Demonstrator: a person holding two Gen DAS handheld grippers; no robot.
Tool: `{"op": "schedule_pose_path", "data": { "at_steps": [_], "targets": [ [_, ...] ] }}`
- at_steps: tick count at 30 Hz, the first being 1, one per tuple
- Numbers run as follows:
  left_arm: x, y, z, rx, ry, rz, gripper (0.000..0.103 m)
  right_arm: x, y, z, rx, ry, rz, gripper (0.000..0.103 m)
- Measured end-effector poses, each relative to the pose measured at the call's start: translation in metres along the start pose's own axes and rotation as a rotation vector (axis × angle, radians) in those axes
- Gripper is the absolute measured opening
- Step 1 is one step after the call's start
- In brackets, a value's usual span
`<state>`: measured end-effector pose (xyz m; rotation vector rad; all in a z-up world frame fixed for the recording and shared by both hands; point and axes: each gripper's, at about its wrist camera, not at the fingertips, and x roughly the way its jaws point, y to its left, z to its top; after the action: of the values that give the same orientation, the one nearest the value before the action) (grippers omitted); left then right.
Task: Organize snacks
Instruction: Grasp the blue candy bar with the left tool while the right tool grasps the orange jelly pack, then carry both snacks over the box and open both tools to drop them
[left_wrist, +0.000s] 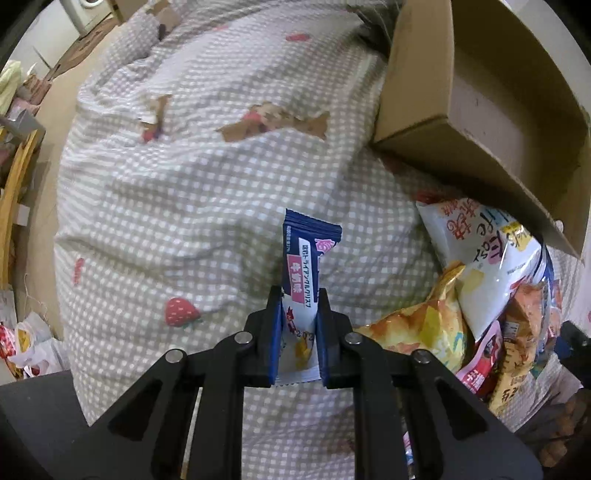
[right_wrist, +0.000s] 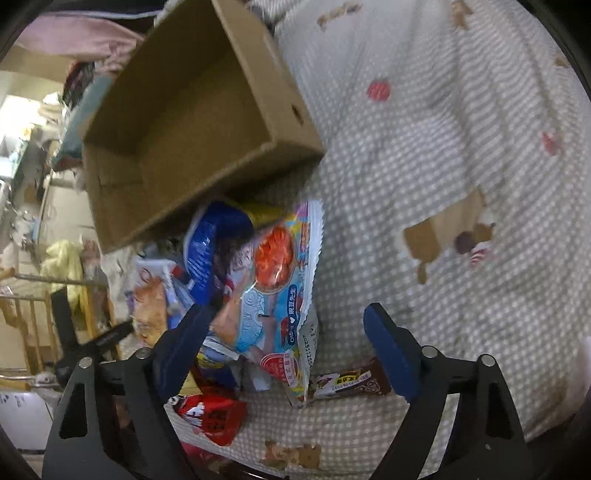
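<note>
Snack bar (left_wrist: 308, 266) clamped in left hand-held gripper (left_wrist: 298, 306); right hand-held gripper (right_wrist: 291, 332) spread wide, empty.

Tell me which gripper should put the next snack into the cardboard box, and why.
Left. The left gripper is already shut on a blue snack bar, with the cardboard box up to its right. The right gripper is open and holds nothing, over the snack pile.

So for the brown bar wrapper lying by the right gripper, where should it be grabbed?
Across its short width, near the exposed right end, coming from above. The brown bar wrapper lies flat on the checked quilt, its left end tucked under the light blue snack bag. The right gripper is open.
</note>
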<state>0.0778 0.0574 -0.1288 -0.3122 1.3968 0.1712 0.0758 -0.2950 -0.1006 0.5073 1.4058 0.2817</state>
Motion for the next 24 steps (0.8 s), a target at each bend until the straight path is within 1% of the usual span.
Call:
{"op": "schedule_pose_path", "data": {
  "at_steps": [3,4,5,6,7,10,11,13,14,19,21,24],
  "targets": [
    [-0.003,0.015,-0.004,-0.029,-0.014,-0.003,0.013,0.012,0.002,0.001,0.001,0.02,-0.008,0.085],
    [-0.002,0.019,-0.007,-0.034,-0.018,0.0,0.013,0.015,0.005,0.001,-0.017,0.025,-0.016,0.078],
    [-0.006,0.023,-0.006,-0.038,-0.018,0.0,0.013,0.017,0.009,0.001,-0.028,0.029,-0.015,0.069],
    [-0.006,0.025,-0.007,-0.041,-0.015,-0.002,0.013,0.018,0.01,0.001,-0.032,0.033,0.002,0.063],
    [-0.008,0.028,-0.009,-0.046,-0.011,-0.01,0.013,0.017,0.01,0.001,-0.029,0.033,0.008,0.055],
    [-0.02,0.036,-0.016,-0.058,-0.013,-0.024,0.013,0.011,0.01,-0.002,-0.041,0.011,0.006,0.043],
    [-0.024,0.036,-0.017,-0.056,-0.017,-0.023,0.013,0.007,0.008,-0.003,-0.048,0.001,0.004,0.041],
    [-0.031,0.036,-0.018,-0.055,-0.031,-0.031,0.013,-0.005,0.007,-0.008,-0.066,-0.035,-0.003,0.04],
    [-0.037,0.035,-0.018,-0.052,-0.039,-0.034,0.013,-0.014,0.001,-0.009,-0.065,-0.045,-0.001,0.039],
    [-0.067,0.032,-0.032,-0.03,-0.088,-0.027,0.013,-0.045,-0.012,-0.02,-0.057,-0.097,-0.022,0.038],
    [-0.078,0.033,-0.038,-0.029,-0.105,-0.027,0.013,-0.058,-0.015,-0.025,-0.054,-0.103,0.001,0.038],
    [-0.095,0.028,-0.044,-0.026,-0.131,-0.034,0.013,-0.069,-0.006,-0.037,-0.068,-0.109,0.04,0.038]
  ]
}}
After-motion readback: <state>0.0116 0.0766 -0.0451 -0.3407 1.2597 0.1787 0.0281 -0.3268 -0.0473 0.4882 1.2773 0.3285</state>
